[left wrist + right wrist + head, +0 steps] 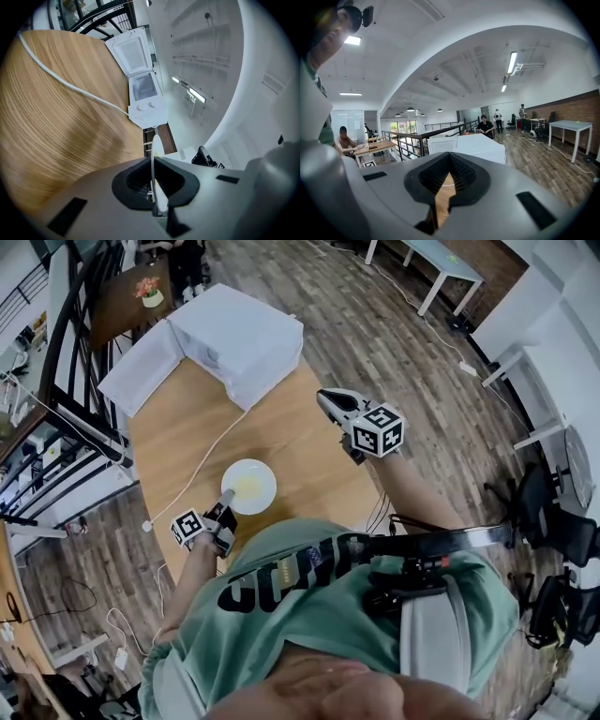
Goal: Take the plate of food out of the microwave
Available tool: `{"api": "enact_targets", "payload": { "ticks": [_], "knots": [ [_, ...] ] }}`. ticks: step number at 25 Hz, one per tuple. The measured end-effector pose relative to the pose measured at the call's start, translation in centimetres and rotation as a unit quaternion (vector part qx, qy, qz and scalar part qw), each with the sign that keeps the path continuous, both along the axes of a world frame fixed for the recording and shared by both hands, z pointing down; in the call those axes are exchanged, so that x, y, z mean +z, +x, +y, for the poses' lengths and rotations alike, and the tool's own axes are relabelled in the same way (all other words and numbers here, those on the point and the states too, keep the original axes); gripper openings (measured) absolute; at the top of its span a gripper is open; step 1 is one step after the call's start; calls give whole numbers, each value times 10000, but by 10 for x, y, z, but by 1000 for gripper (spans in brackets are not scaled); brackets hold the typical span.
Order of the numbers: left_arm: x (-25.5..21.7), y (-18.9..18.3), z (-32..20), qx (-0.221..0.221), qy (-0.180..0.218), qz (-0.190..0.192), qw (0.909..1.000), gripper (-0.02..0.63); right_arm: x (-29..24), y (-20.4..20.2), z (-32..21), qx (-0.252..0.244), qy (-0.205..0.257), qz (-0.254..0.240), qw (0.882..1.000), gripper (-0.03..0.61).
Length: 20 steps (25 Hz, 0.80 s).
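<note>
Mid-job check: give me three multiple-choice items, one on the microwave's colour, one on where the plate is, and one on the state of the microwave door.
1. What colour is the microwave?
A) black
B) white
C) red

2. Where is the plate?
A) inside it
B) at the near end of the table
C) on the floor

3. The microwave door is:
A) open
B) shut
C) taken off

Answers:
1 B, its casing is white in the head view and the left gripper view.
2 B, the head view shows the plate close to the person, with its rim clamped in the left gripper.
3 A, the door is swung wide to one side.
</note>
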<state>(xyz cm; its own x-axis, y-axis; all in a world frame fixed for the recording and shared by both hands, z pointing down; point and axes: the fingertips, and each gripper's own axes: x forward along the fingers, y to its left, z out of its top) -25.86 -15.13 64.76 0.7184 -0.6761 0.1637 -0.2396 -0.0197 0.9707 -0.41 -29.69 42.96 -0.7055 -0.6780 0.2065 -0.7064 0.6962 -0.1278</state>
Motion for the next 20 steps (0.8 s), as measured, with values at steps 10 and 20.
{"api": "enact_targets", "payload": {
  "ticks": [10,20],
  "knots": [
    [51,75,-41,-378,-316,-410,9979,15,41,70,-43,-307,-128,-258,9991,6],
    [94,109,-102,26,-416,-1023,9939,15,63,148,-41,374,-281,-315,9984,6]
  ]
}}
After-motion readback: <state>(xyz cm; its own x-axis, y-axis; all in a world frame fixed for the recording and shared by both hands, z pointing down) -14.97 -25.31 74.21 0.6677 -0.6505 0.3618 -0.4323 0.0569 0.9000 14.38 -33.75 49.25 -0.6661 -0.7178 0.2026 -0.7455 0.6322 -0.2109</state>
